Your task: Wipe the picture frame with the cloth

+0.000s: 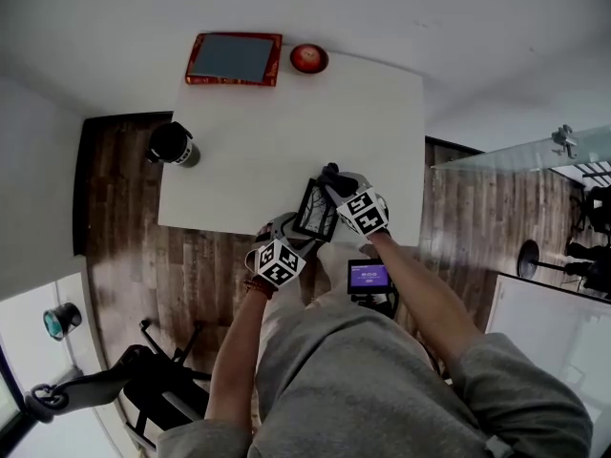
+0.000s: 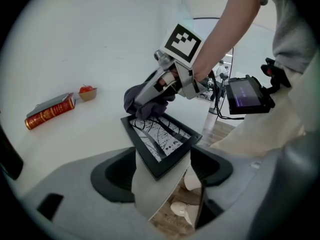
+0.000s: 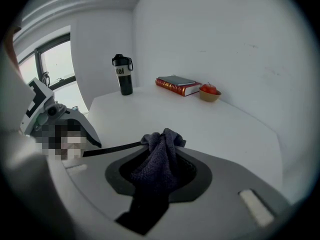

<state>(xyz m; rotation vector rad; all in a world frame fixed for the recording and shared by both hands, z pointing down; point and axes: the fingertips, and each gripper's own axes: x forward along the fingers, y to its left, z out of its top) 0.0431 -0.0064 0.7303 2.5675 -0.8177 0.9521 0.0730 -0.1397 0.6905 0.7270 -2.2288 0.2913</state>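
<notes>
Frame (image 2: 160, 136) is sitting at the near edge of the table (image 1: 248, 151), face upward and tilted, with one corner pointing back at the person. That near corner is lying between the jaws of the left gripper (image 2: 162, 156), which are standing wide apart. The pads are not visibly pressing on it, so I am reading this gripper as loose around the frame, not clamping it.

Just beyond, at the frame's far corner, the cloth (image 2: 145, 101) is touching the top edge. It is bunched up and clamped tight in the jaws of the right gripper (image 3: 159, 166).

The frame is thus stretching between the two grippers, the left nearer the person and the right farther out. From the right gripper it is showing only edge-on, running off to the left. The glass is lying on the near side of the cloth, so the wipe is probably going to be drawn back toward the left gripper. With that gripper loose, the frame is likely to slide.

Farther off, a flask (image 1: 172, 144) is standing at the table's left edge. A book (image 1: 234, 58) and a bowl (image 1: 308, 58) are sitting at the far edge, well apart from the work.
</notes>
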